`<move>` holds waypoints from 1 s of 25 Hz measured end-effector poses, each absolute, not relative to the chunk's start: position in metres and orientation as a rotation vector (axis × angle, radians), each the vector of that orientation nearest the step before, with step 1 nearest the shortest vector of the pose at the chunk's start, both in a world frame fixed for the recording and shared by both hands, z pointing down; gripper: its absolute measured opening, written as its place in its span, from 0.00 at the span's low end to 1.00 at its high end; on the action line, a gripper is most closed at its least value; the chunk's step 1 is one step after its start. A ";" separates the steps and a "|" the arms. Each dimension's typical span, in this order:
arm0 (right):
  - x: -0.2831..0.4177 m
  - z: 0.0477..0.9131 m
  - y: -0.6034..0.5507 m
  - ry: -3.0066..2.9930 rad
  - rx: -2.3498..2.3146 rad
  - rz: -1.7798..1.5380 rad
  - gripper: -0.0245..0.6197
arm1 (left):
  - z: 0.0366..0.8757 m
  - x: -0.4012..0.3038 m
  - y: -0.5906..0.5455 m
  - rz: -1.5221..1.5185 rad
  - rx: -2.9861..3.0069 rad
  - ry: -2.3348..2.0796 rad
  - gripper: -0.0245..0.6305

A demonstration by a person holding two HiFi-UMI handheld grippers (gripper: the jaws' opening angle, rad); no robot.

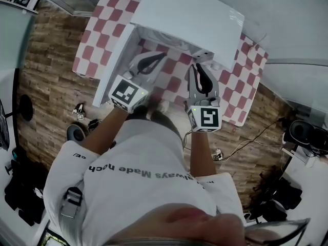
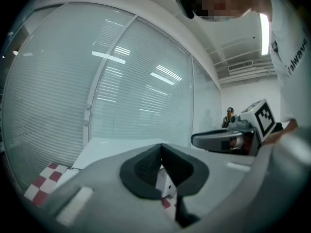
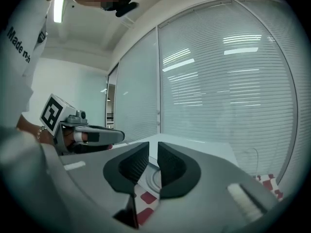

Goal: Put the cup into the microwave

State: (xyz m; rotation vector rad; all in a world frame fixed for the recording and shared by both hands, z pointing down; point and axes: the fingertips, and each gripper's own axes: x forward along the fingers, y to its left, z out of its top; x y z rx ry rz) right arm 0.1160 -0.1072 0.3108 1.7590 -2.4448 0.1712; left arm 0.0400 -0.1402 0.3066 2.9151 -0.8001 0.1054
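Left claw (image 1: 158, 58) pinched together, right claw (image 1: 201, 70) a sliver apart, both empty, hover at six o'clock of the boxy white microwave (image 1: 189, 14), door (image 1: 117, 60) open; cup nowhere visible, so progress is unclear.

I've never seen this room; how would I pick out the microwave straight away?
Find the red-and-white checked tablecloth above the wood-patterned floor. On that cloth sits the microwave, a big plain white box. Its door stands open at the left of the head view, and it is the only large white box there.
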 end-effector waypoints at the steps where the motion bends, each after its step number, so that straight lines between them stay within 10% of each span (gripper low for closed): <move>1: 0.115 0.302 -0.103 -2.447 1.762 0.170 0.12 | 0.298 0.040 -0.135 0.102 2.924 -0.794 0.04; 25: 0.098 0.170 -0.045 -2.550 1.704 0.018 0.09 | 0.178 0.045 -0.071 -0.038 3.046 -0.695 0.04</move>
